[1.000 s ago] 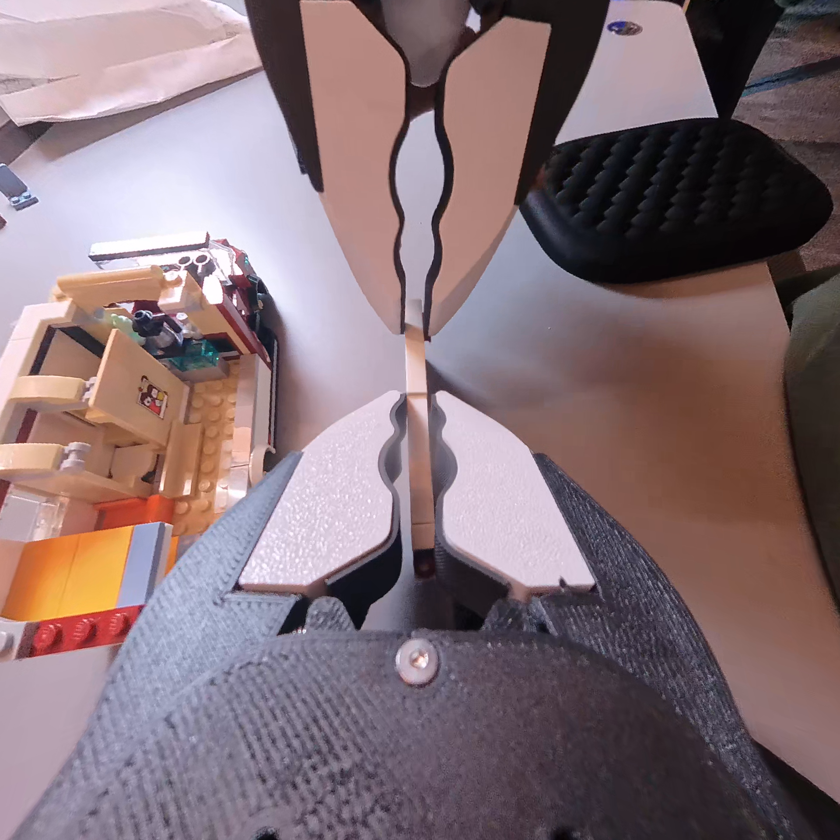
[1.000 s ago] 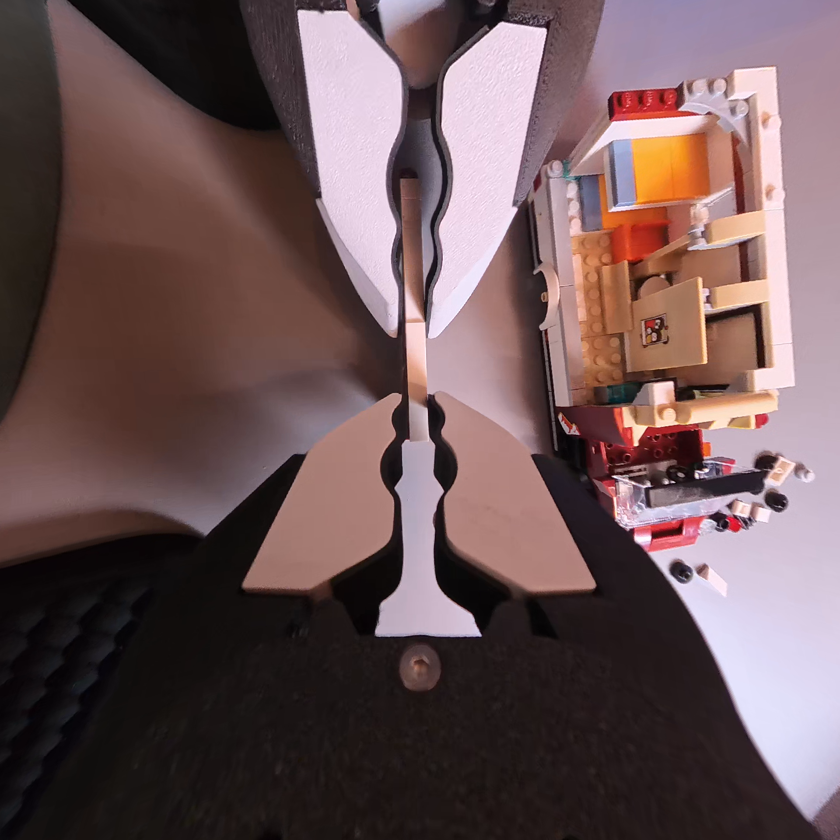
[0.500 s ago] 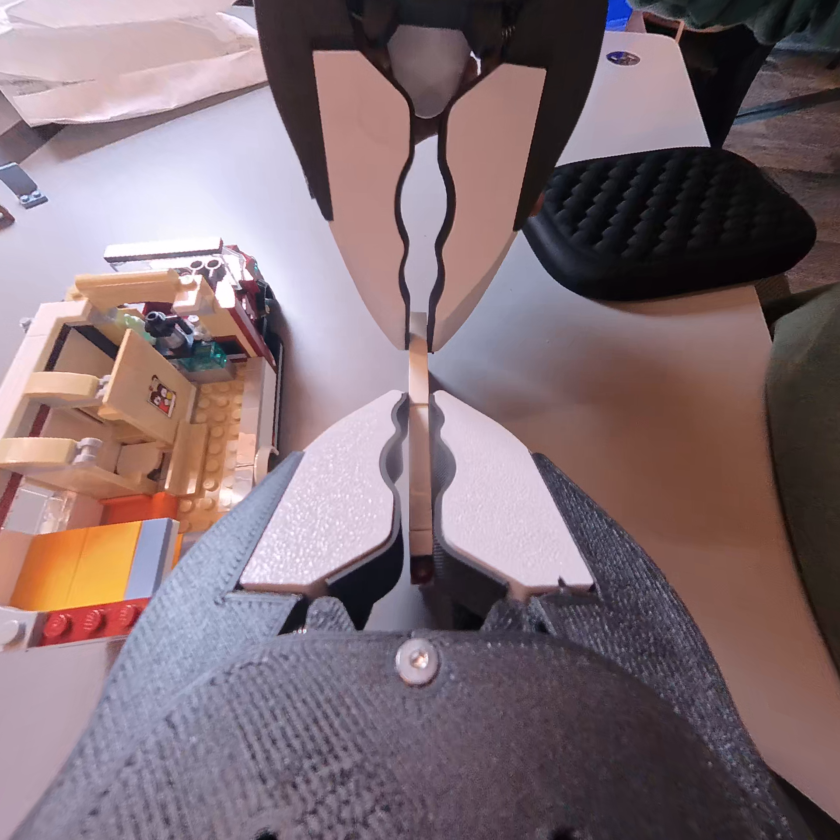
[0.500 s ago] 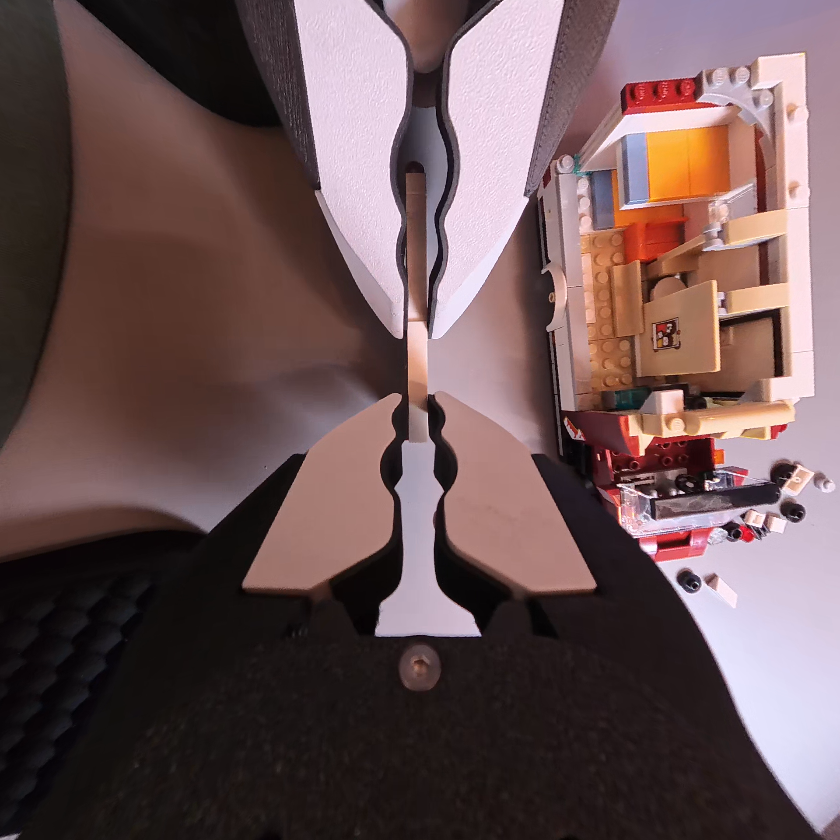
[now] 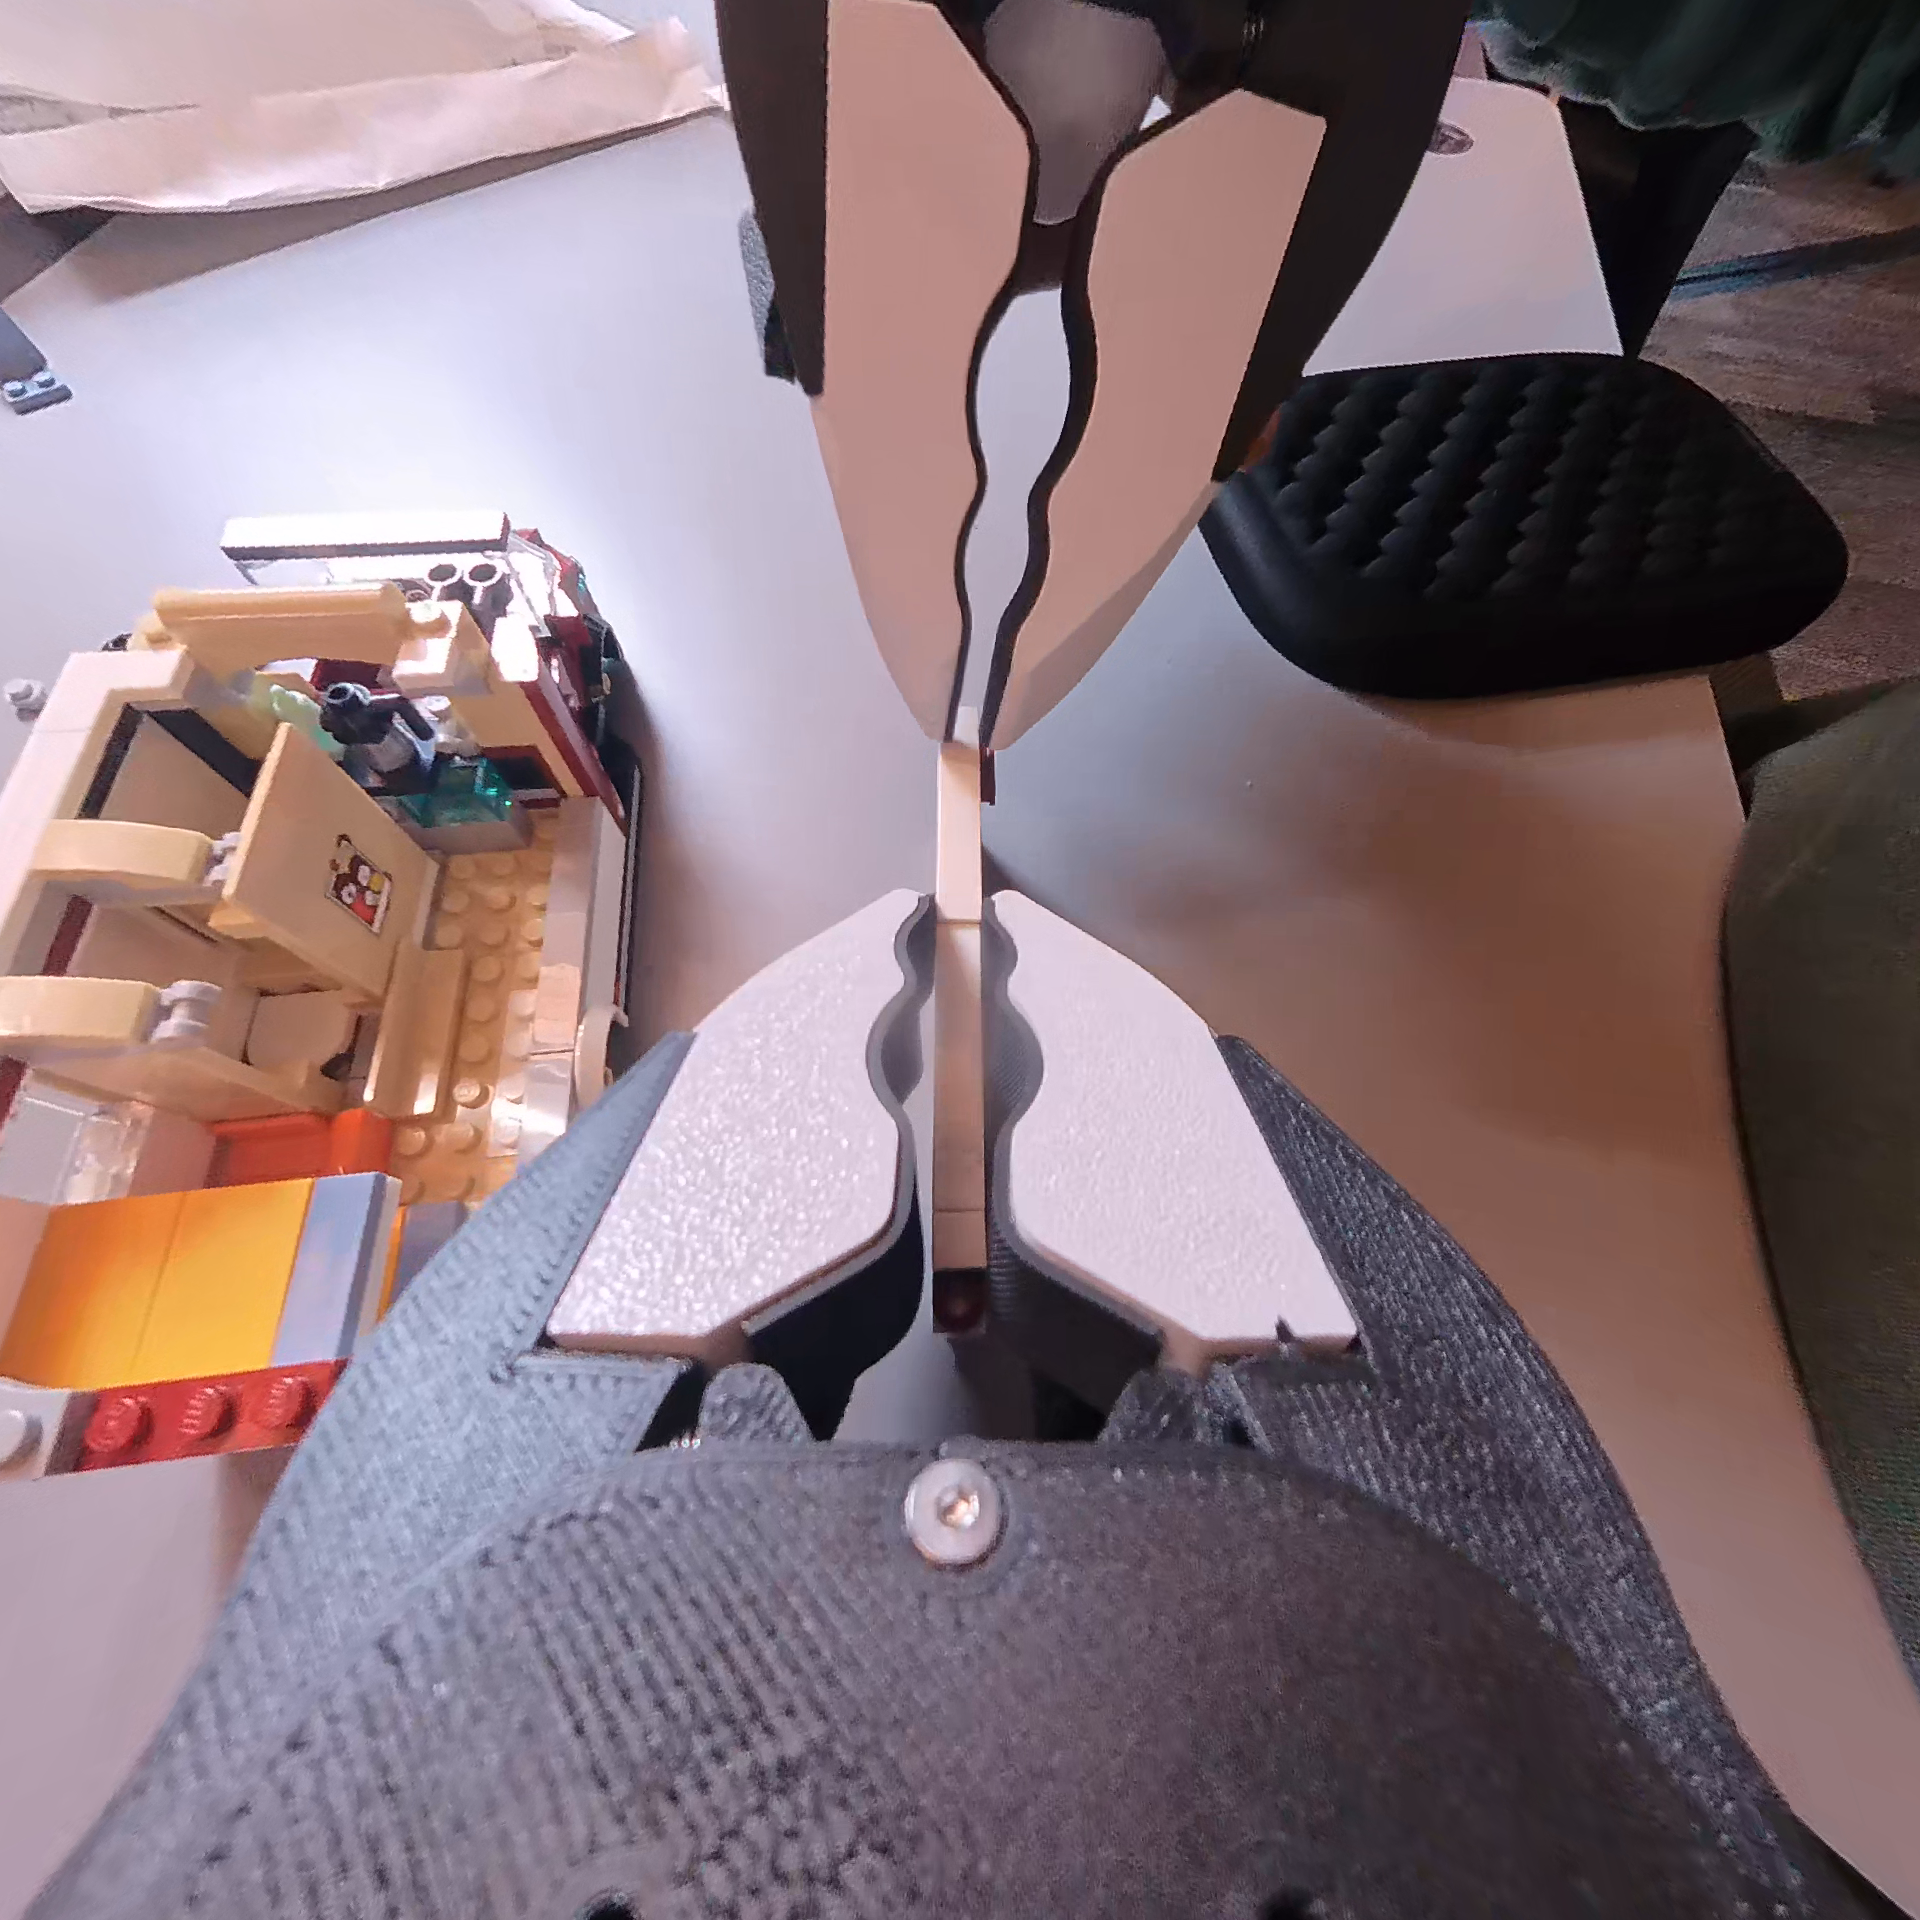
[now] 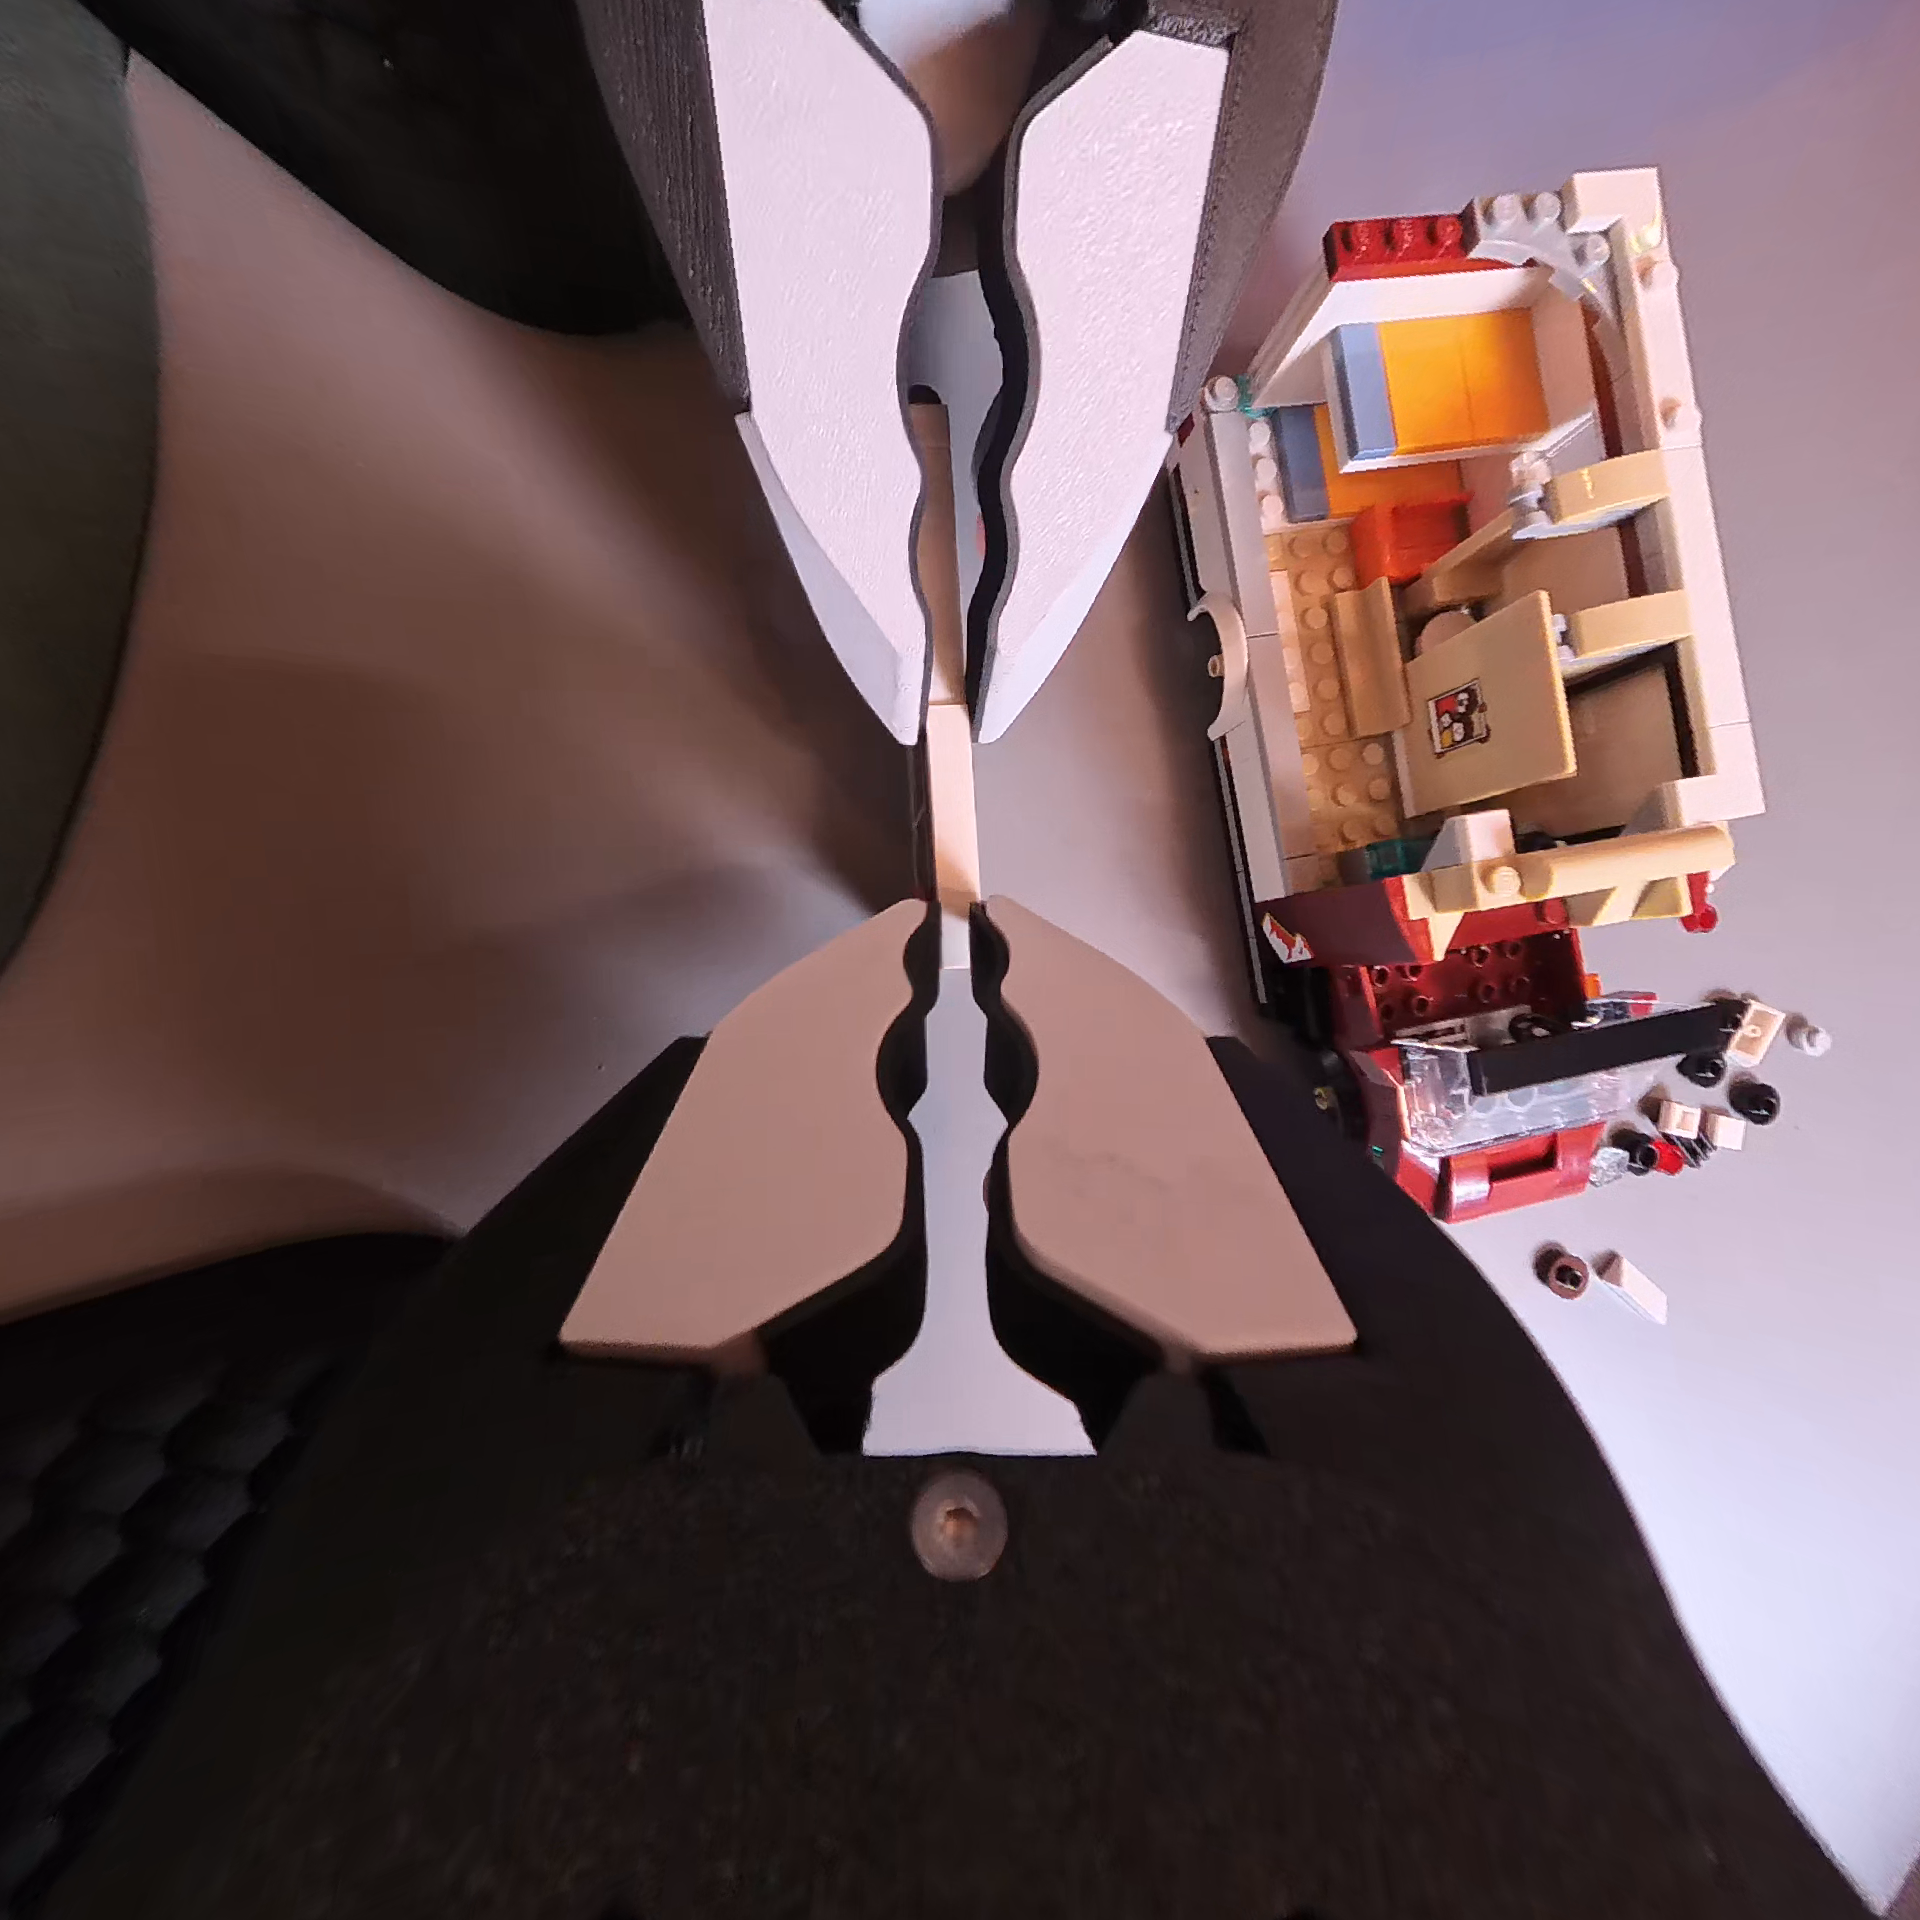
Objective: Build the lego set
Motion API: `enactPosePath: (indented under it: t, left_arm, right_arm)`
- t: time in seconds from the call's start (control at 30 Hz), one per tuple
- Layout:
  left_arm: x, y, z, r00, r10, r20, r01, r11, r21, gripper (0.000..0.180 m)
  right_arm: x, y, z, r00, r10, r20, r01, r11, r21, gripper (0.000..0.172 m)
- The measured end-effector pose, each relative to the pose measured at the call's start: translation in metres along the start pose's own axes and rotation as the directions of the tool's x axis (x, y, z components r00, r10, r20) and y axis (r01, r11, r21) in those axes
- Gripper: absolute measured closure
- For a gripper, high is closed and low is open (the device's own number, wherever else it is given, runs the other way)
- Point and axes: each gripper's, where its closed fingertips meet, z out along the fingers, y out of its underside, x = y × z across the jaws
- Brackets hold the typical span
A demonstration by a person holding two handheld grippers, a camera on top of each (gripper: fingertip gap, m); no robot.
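Above the grey table [image 5: 540, 343], at the centre of both wrist views, we hold a slim cream brick strip [image 5: 958, 831] end to end between our two grippers. Our left gripper [image 5: 958, 914] is nearly closed, pads pressing the strip's long sides, with most of its length lying back in the jaws. Our right gripper [image 6: 951, 914] pinches only the far tip, coming in from twelve o'clock in the left view. We judge the strip light, stiff and smooth, so its flat sides are the surest hold. A brick-built camper van [image 6: 1455, 623] sits at two o'clock of the right gripper, loose small pieces [image 6: 1621, 1122] at four o'clock.
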Motion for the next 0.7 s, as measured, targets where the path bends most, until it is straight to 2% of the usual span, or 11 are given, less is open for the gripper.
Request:
enactPosePath:
  t: [0.17, 0.7]
  left_arm:
    - [-0.0010, -0.0001, 0.0000, 1.000, -0.013, -0.001, 0.013, 1.000, -0.002, 0.172]
    - [0.0006, 0.0006, 0.0004, 1.000, -0.017, 0.000, 0.017, 1.000, -0.021, 0.171]
  right_arm:
    - [-0.0001, 0.0001, 0.0005, 0.999, -0.037, -0.039, 0.036, 0.999, -0.016, 0.172]
    - [-0.0006, 0.0008, 0.0021, 0.998, 0.058, 0.028, -0.057, 0.996, -0.064, 0.172]
